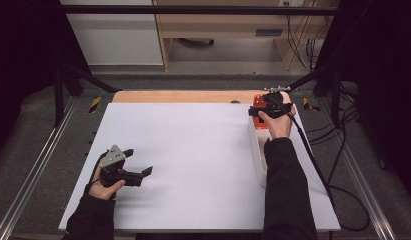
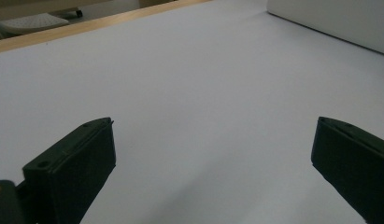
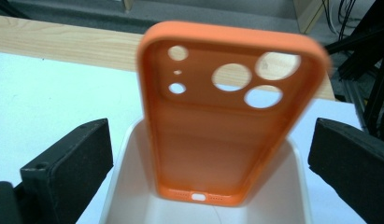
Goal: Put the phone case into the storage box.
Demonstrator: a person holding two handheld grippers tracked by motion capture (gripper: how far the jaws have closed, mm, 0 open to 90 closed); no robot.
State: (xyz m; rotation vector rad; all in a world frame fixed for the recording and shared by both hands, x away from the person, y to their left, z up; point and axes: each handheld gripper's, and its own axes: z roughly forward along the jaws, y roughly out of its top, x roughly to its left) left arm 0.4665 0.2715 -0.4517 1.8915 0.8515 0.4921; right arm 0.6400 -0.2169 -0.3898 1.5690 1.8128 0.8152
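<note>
Phone case [image 3: 227,116]: orange, soft-looking, with camera holes at its top; it stands between the wide jaws of the right tongs [image 3: 210,163], touching neither, its open side facing them. Its edges look slightly blurred, so it is probably loose and dropping.
Tray [image 3: 129,186]: a long white tray directly under the case and just ahead of the right tongs; the case's lower end is already inside it, which suggests this is where the case is meant to land.
Right tongs: jaws stand wide and hold nothing; they sit over the tray's far end [image 1: 258,131], likely so the case falls in rather than onto the sheet.
Left tongs [image 1: 138,167]: wide, nothing between the jaws, well apart from the case and tray, low over the bare white sheet [image 2: 203,93]; probably parked out of the way.
Table [image 1: 183,96]: a wooden edge shows beyond the sheet, past both tongs.
Next, as a judgement: check that the case settles flat in the tray.
</note>
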